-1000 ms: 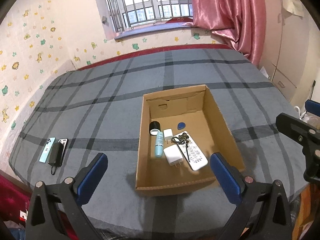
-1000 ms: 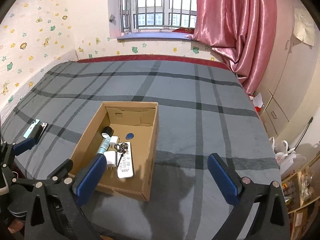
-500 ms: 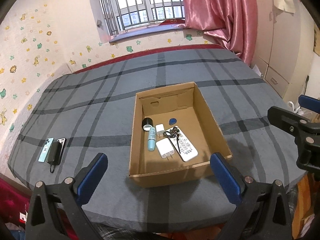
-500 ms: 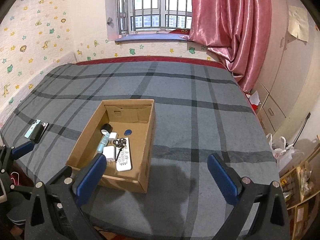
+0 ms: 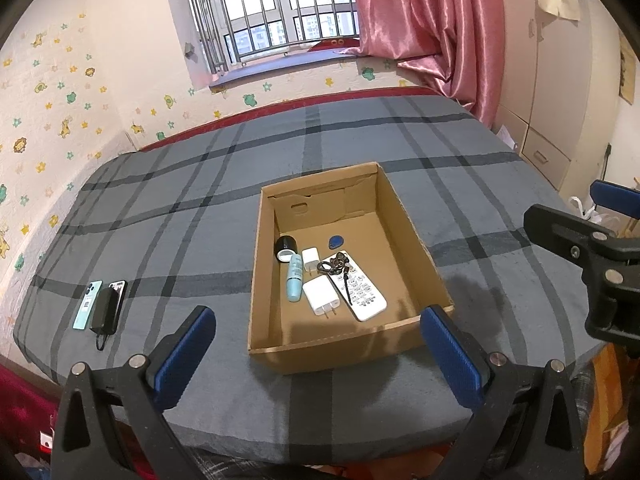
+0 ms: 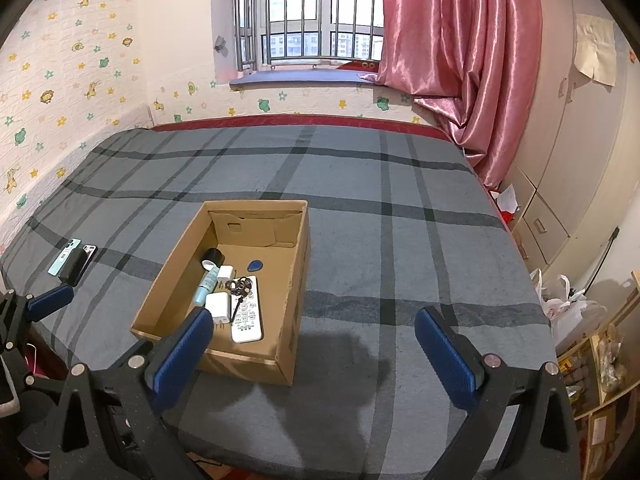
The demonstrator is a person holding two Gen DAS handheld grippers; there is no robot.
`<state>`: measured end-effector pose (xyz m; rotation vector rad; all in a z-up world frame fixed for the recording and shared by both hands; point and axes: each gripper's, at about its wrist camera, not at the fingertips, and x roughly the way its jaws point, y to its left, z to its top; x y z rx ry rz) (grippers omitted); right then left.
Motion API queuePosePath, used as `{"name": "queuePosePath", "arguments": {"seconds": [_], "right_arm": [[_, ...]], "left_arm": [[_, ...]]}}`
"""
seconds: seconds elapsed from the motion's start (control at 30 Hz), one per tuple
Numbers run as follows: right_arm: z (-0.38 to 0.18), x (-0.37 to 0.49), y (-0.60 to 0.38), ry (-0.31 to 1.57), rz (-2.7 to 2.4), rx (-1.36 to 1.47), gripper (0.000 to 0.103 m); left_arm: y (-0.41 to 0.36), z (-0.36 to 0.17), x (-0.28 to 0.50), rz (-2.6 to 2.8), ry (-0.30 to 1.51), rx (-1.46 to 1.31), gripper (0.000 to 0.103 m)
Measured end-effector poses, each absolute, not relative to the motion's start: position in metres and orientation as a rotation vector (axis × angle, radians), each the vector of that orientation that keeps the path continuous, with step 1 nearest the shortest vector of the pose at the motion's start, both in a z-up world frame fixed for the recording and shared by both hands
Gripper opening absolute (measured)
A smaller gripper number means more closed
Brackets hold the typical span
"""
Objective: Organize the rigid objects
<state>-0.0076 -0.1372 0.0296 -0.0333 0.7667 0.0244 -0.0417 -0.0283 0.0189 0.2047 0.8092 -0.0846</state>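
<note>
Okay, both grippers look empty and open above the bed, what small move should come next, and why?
Probably swing the left gripper toward the phones and dark pouch near the bed's left edge. They are the only loose items outside the cardboard box; the remote, chargers and tube already lie inside. Both grippers are open and hold nothing, and the left is nearer that side than the right gripper.

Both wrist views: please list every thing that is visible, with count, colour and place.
cardboard box: 1, brown, on bed, open
remote control: 1, white, in box
chargers: 2, white, in box
tube: 1, light blue, in box
tape roll: 1, black, in box
key ring: 1, dark, on remote
tag: 1, blue, in box
phones: 2, teal and dark, bed's left edge
pouch: 1, black, on phones
bed: 1, grey plaid
curtain: 1, pink, by window
left gripper: open, empty
right gripper: open, empty
</note>
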Motion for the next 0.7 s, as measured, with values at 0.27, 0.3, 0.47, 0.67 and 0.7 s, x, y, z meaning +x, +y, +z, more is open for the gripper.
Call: {"name": "queuePosePath", "arguments": {"seconds": [0.27,0.3,0.47,0.67,0.7], "right_arm": [[0.0314,-0.0083,-0.1357,0.767,0.027,-0.031,0.103],[0.0314,-0.0087,-0.1357,0.767,0.028,-0.030,0.103],[0.0313,-0.0092,-0.1361,0.767,0.028,-0.029,0.103],[0.0296,-0.0093,-0.1340,0.769,0.029,-0.029,0.103],[0.0291,-0.0090,-0.1333,0.768,0.029,-0.029,0.103]], "left_arm": [[-0.0284,0.0192,-0.0419,-0.082,0.808,0.205,0.103],[-0.0284,0.0190,-0.0419,-0.082,0.810,0.206,0.103],[-0.0290,0.0182,-0.0419,-0.082,0.810,0.206,0.103],[-0.0288,0.0183,-0.0419,-0.082,0.808,0.204,0.103],[-0.0291,0.0177,-0.0419,-0.083,0.808,0.204,0.103]]}}
